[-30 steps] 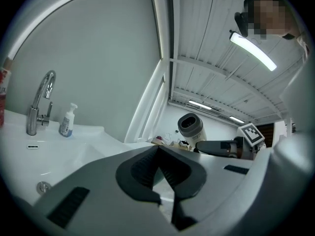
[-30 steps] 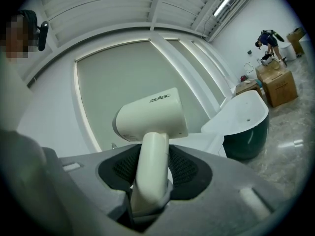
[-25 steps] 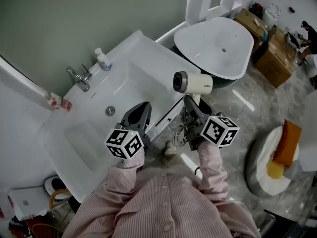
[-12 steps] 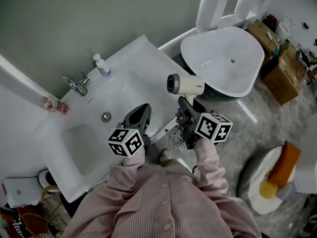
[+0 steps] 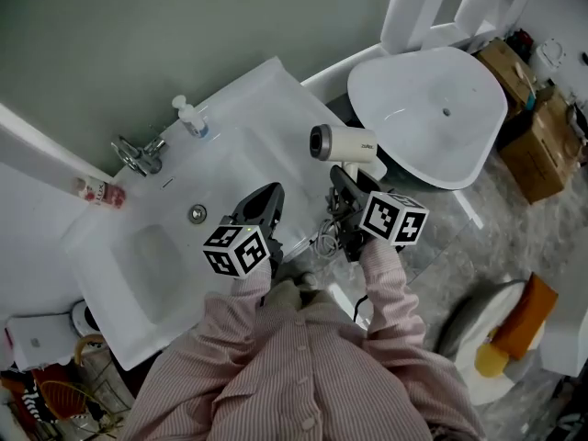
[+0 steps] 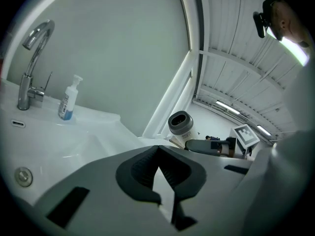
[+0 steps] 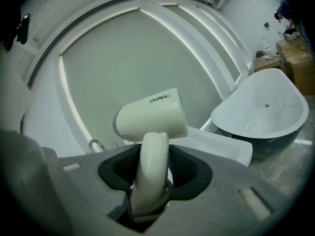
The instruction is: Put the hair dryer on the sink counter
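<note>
The white hair dryer (image 5: pixel 342 143) hangs in the air just off the right end of the white sink counter (image 5: pixel 248 131), its grey nozzle pointing left. My right gripper (image 5: pixel 343 180) is shut on its handle from below; in the right gripper view the handle (image 7: pixel 150 176) fills the space between the pads under the dryer body (image 7: pixel 150 114). The cord (image 5: pixel 322 243) dangles beneath. My left gripper (image 5: pixel 264 202) hovers over the counter's front edge, shut with nothing in it (image 6: pixel 157 154). From there the hair dryer (image 6: pixel 181 124) shows to the right.
A chrome faucet (image 5: pixel 138 152) and a soap pump bottle (image 5: pixel 191 118) stand at the back of the counter, and the basin drain (image 5: pixel 197 213) lies left of my left gripper. A white bathtub (image 5: pixel 432 108) stands to the right, with cardboard boxes (image 5: pixel 537 154) beyond it.
My right gripper has carried the hair dryer a little left, closer to the counter's right end. The left gripper has kept its place over the counter's front.
</note>
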{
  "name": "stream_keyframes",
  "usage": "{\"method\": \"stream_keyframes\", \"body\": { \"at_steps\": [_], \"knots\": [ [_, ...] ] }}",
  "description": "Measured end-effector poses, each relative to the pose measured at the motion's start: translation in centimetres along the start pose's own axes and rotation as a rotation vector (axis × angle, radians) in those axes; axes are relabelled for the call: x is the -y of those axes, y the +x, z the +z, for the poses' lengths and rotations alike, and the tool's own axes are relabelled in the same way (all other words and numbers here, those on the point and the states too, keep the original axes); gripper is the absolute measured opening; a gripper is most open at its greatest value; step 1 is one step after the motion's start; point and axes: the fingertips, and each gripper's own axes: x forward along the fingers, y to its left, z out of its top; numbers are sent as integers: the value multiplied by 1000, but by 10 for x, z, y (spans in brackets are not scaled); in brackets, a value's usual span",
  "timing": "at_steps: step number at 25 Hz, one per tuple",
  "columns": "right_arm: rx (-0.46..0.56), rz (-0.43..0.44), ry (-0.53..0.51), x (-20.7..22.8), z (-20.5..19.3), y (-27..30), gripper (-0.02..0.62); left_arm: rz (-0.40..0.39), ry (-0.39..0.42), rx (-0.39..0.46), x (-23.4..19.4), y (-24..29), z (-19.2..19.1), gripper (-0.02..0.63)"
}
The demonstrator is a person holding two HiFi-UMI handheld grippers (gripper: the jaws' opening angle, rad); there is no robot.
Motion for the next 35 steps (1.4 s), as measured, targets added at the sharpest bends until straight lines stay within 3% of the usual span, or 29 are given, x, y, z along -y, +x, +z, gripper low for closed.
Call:
{"method": "stream_keyframes", "body": {
  "at_steps": [8,17,35],
  "knots": [
    [-67,-40,27,31,0,58,164,48,-93,-45,-38,32,-8,-3],
    [-209,-109,-21,65,-19,118,163,88,-168,-96,-71,63,-24,-3],
    [-397,-269,-140,103,-46,150,163,110,-235,-150,-88,81,-47,-3]
  ]
}}
